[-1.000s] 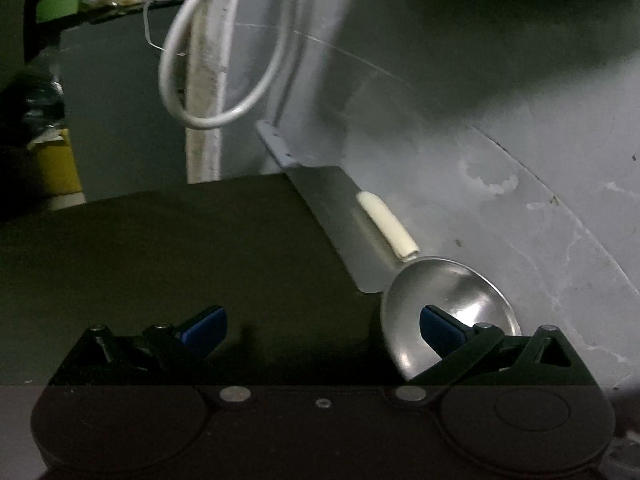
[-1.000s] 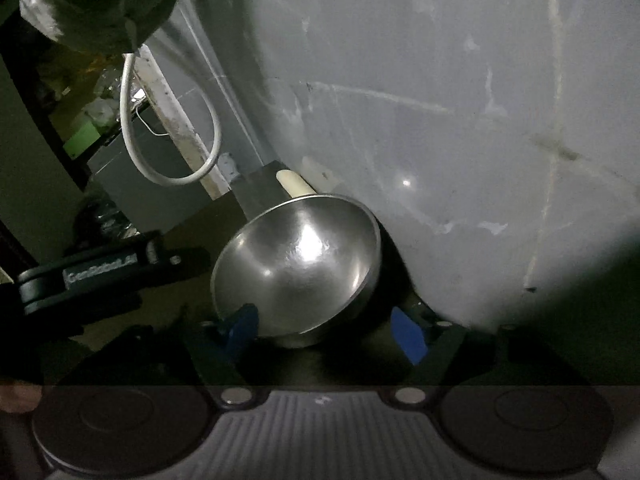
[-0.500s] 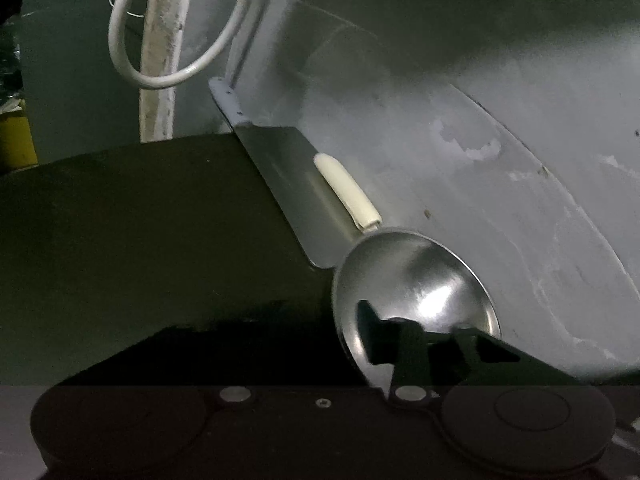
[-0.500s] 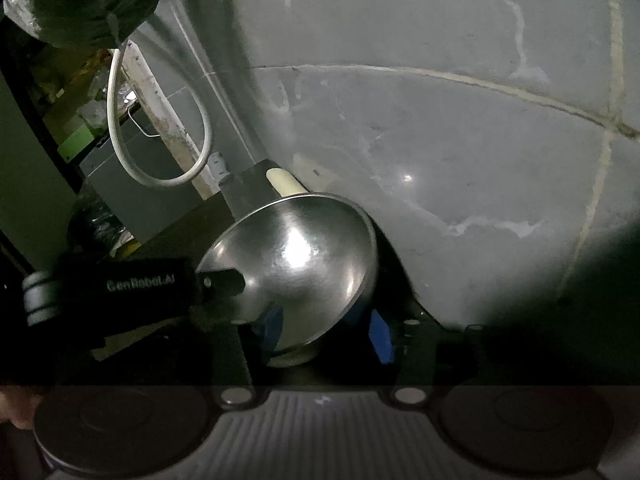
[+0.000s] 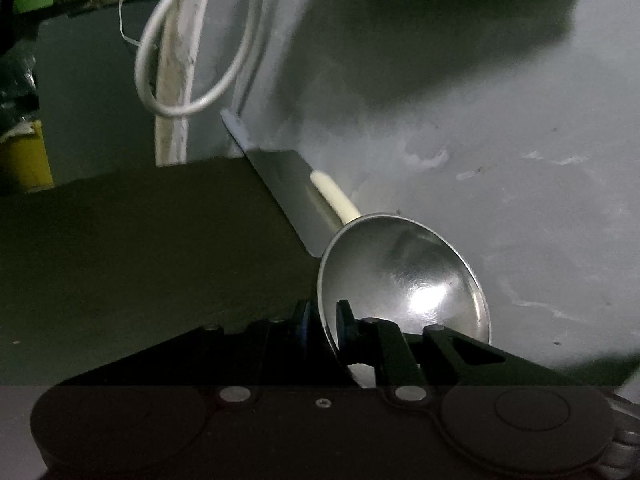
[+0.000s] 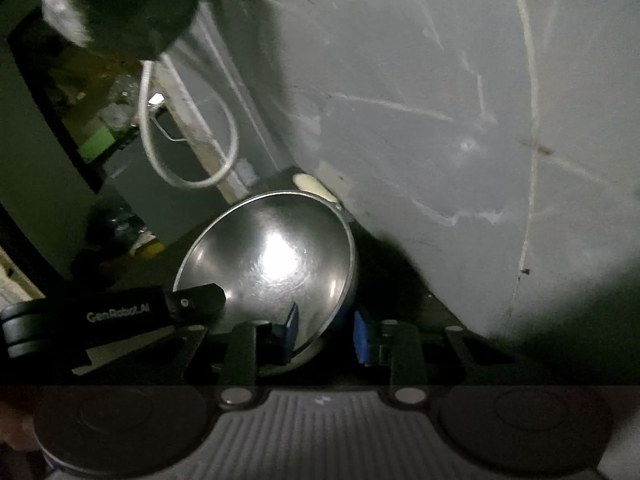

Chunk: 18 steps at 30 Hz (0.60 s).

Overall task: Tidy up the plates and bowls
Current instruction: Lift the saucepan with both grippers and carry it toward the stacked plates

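A shiny steel bowl (image 5: 404, 276) stands tilted on its edge against the grey wall, its hollow facing the cameras; it also shows in the right wrist view (image 6: 272, 256). My left gripper (image 5: 322, 320) is shut on the bowl's near rim, one pad inside and one outside. It shows as a black body in the right wrist view (image 6: 112, 316), on the bowl's left rim. My right gripper (image 6: 326, 330) straddles the bowl's lower right rim, one blue pad inside and one outside, still a little apart from the rim.
A metal sheet (image 5: 288, 196) and a cream cylinder (image 5: 336, 200) lie behind the bowl along the wall (image 5: 480, 140). A white cable loop (image 5: 188, 60) hangs at the back left. A yellow container (image 5: 24, 156) stands at far left. The surface (image 5: 140, 248) is dark.
My left gripper went from open to shut on the bowl's rim. My right gripper's jaws narrowed around the bowl's lower right rim. The bowl tilted up slightly.
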Each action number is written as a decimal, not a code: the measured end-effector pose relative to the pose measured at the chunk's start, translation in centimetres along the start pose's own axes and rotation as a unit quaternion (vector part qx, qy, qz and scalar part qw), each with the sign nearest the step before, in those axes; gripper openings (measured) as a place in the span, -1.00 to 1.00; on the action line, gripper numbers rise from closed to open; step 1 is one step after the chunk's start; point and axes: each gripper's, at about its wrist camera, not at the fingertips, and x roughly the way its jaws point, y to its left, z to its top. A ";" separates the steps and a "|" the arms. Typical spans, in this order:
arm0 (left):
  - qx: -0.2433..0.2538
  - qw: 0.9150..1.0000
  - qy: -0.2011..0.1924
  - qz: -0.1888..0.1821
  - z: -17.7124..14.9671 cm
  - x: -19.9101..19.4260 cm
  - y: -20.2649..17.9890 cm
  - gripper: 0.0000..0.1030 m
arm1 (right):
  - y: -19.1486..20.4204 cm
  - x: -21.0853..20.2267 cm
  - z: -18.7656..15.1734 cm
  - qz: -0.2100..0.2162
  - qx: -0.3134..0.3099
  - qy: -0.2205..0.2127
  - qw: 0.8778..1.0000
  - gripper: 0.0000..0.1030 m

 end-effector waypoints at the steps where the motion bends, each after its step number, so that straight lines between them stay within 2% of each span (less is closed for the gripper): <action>1: 0.000 1.000 -0.007 0.001 -0.1 -1.1 0.0 -0.73 | 0.4 -0.7 -0.1 0.005 -0.003 -0.003 1.000 -0.38; 10: -0.005 0.999 -0.048 0.021 -2.8 -10.3 0.2 -0.73 | 4.5 -7.4 -2.4 0.035 -0.036 -0.021 0.999 -0.38; 18: -0.015 0.997 -0.059 0.054 -7.1 -18.4 2.2 -0.72 | 8.9 -12.3 -6.5 0.070 -0.053 -0.006 0.996 -0.38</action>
